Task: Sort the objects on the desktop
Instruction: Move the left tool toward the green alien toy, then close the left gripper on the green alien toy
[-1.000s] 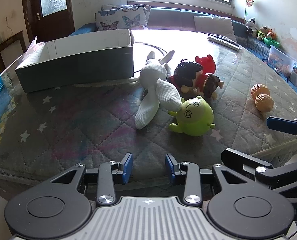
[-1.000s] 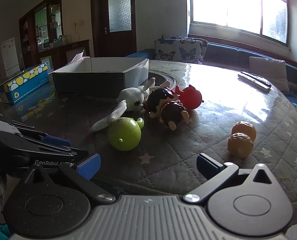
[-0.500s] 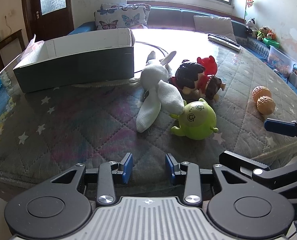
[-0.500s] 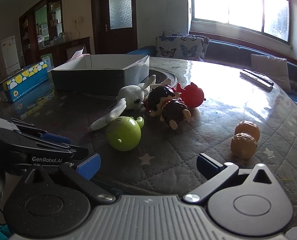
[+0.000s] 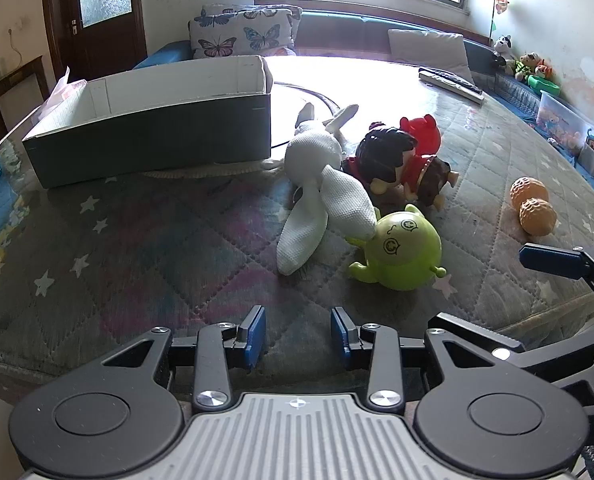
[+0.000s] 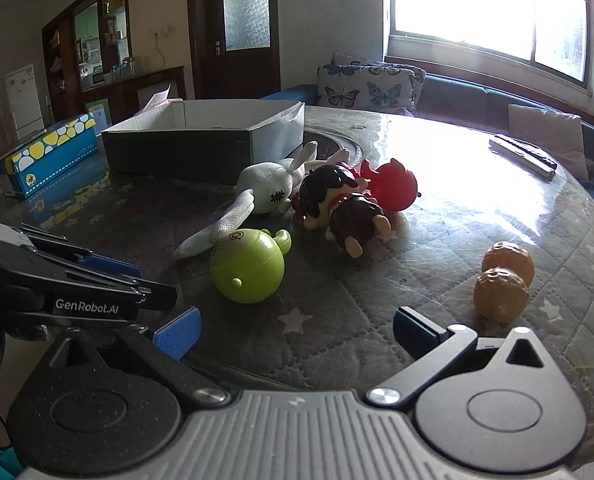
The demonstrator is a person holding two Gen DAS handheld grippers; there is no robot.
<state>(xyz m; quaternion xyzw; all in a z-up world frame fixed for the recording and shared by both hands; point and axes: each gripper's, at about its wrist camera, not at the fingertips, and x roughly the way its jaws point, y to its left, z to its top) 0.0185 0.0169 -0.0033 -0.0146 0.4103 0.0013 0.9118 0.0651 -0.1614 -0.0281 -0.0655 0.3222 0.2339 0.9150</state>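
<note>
A pile of toys lies mid-table: a white cloth rabbit (image 5: pixel 317 184) (image 6: pixel 257 192), a green round toy (image 5: pixel 401 256) (image 6: pixel 249 268), a dark-haired doll (image 5: pixel 385 160) (image 6: pixel 329 196), a brown doll (image 6: pixel 357 220) and a red figure (image 5: pixel 421 136) (image 6: pixel 393 184). Two orange walnuts (image 5: pixel 533 204) (image 6: pixel 501 280) sit to the right. An open dark cardboard box (image 5: pixel 153 120) (image 6: pixel 201 140) stands behind. My left gripper (image 5: pixel 297 336) is open and empty at the near table edge. My right gripper (image 6: pixel 293 328) is open and empty, near the walnuts.
The round table has a quilted grey cover (image 5: pixel 157 248). A blue and yellow carton (image 6: pixel 49 152) lies at the left edge. Remote controls (image 5: pixel 453 80) (image 6: pixel 525 156) lie at the far right. A sofa with butterfly cushions (image 5: pixel 245 32) is behind.
Both grippers have moved slightly forward toward the toys. Their jaws stay as open as before. Nothing on the table has moved.
</note>
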